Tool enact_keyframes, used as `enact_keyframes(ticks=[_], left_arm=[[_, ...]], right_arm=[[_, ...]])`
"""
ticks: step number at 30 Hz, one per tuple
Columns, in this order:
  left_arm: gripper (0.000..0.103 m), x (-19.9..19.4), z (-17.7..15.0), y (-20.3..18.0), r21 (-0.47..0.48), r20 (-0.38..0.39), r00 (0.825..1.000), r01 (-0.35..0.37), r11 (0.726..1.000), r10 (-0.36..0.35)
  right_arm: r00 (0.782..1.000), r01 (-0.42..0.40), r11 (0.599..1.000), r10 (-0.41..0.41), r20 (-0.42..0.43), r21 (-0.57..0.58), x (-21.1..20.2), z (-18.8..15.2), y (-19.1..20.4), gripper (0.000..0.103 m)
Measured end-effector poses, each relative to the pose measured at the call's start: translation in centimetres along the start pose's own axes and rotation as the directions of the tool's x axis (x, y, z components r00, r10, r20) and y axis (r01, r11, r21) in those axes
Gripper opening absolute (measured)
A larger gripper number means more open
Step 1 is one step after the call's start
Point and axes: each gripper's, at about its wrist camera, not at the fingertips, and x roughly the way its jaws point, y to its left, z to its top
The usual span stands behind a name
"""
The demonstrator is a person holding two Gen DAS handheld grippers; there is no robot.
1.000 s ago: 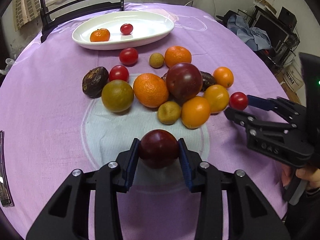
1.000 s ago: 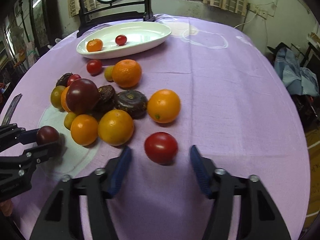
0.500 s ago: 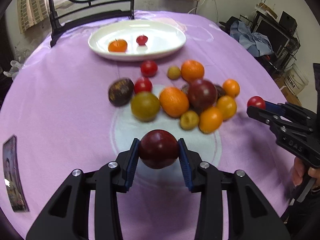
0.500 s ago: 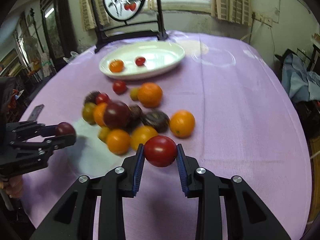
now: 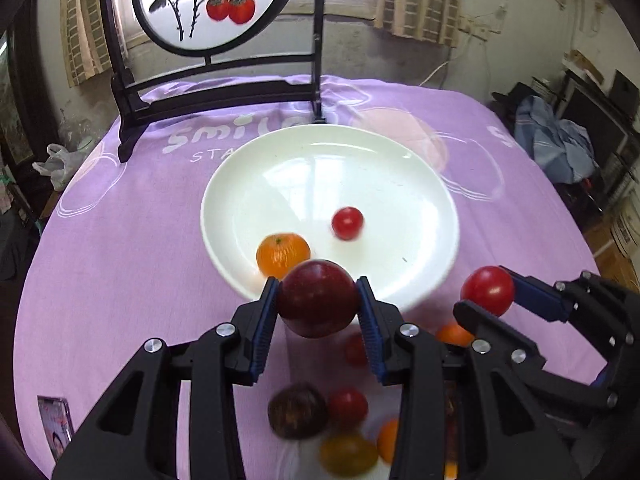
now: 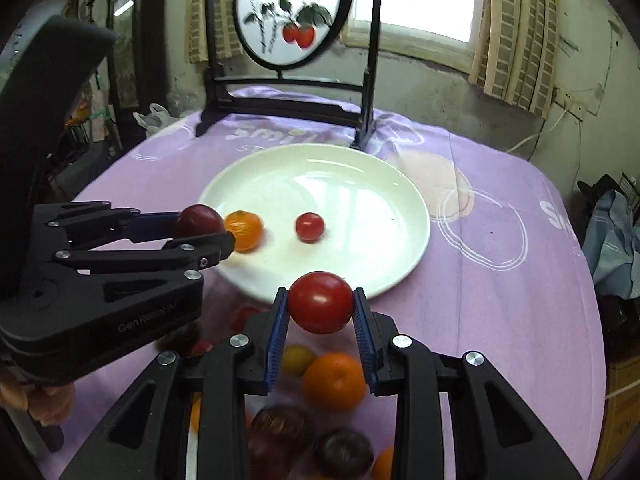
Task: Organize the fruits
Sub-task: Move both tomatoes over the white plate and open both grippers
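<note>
My left gripper (image 5: 318, 306) is shut on a dark red plum (image 5: 316, 300) and holds it above the near rim of the white plate (image 5: 420, 184). My right gripper (image 6: 320, 306) is shut on a red tomato (image 6: 320, 300), also above the plate's near rim (image 6: 404, 196). In the plate lie a small orange (image 5: 282, 254) and a cherry tomato (image 5: 347, 223). Each gripper shows in the other's view: the right one with its tomato (image 5: 487, 291), the left one with its plum (image 6: 199, 222). Several loose fruits (image 6: 334, 380) lie on the cloth below the grippers.
A purple tablecloth (image 5: 120, 240) covers the round table. A black-framed round screen with painted fruit (image 5: 208, 4) stands behind the plate. A card (image 5: 54, 426) lies at the table's near left edge. Clutter and clothing (image 5: 556, 148) are off to the right.
Both grippers have lifted and moved forward from the fruit pile to the plate's near rim. One second ago the right gripper was open around the tomato; it has since shut on it.
</note>
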Motion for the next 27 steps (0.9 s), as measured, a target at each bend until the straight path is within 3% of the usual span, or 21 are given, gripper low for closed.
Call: enact_keyframes(ticks=[4, 8, 9, 10, 12, 13, 20, 23, 27], left_arm=[[0.038, 3.4, 1.3, 0.2, -0.016, -0.053, 0.999, -0.005, 1.0, 0.004], [0.038, 5.0, 2.2, -0.2, 0.004, -0.04, 0.998, -0.042, 0.999, 0.042], [0.038, 5.1, 2.5, -0.6, 0.015, -0.032, 0.998, -0.057, 0.998, 0.057], [0.039, 5.4, 2.8, -0.8, 0.019, -0.035, 0.997, -0.061, 0.998, 0.062], [0.049, 5.6, 3.4, -0.9, -0.001, -0.031, 0.997, -0.065, 0.998, 0.065], [0.059, 5.7, 3.6, -0.8, -0.014, -0.034, 0.997, -0.067, 0.998, 0.067], [0.072, 2.0, 2.7, 0.0, -0.024, 0.035, 0.998, -0.057, 0.998, 0.058], [0.08, 0.3, 1.1, 0.7, -0.041, 0.042, 0.997, -0.067, 0.997, 0.069], [0.08, -1.0, -2.1, 1.0, -0.043, 0.023, 0.998, -0.064, 0.997, 0.065]], right_arm=[[0.999, 0.018, 1.0, -0.018, -0.045, -0.006, 3.1, 0.9, -0.6, 0.032], [0.999, 0.011, 1.0, -0.012, -0.053, -0.006, 4.7, 1.3, -0.7, 0.033], [0.999, 0.015, 1.0, -0.015, -0.052, -0.005, 4.8, 1.3, -0.8, 0.036], [0.998, 0.024, 1.0, -0.024, -0.052, 0.001, 5.1, 1.4, -0.9, 0.048], [0.999, 0.035, 0.999, -0.034, -0.042, 0.017, 4.9, 1.4, -1.2, 0.06], [0.999, 0.028, 0.999, -0.027, -0.035, 0.026, 4.7, 1.3, -1.4, 0.06], [1.0, -0.007, 0.998, 0.008, -0.014, 0.067, 1.3, -1.3, -2.2, 0.064], [1.0, -0.023, 0.994, 0.024, -0.012, 0.103, -0.4, -3.1, -3.1, 0.067], [1.0, -0.025, 0.988, 0.026, -0.004, 0.153, -2.5, -5.5, -4.1, 0.07]])
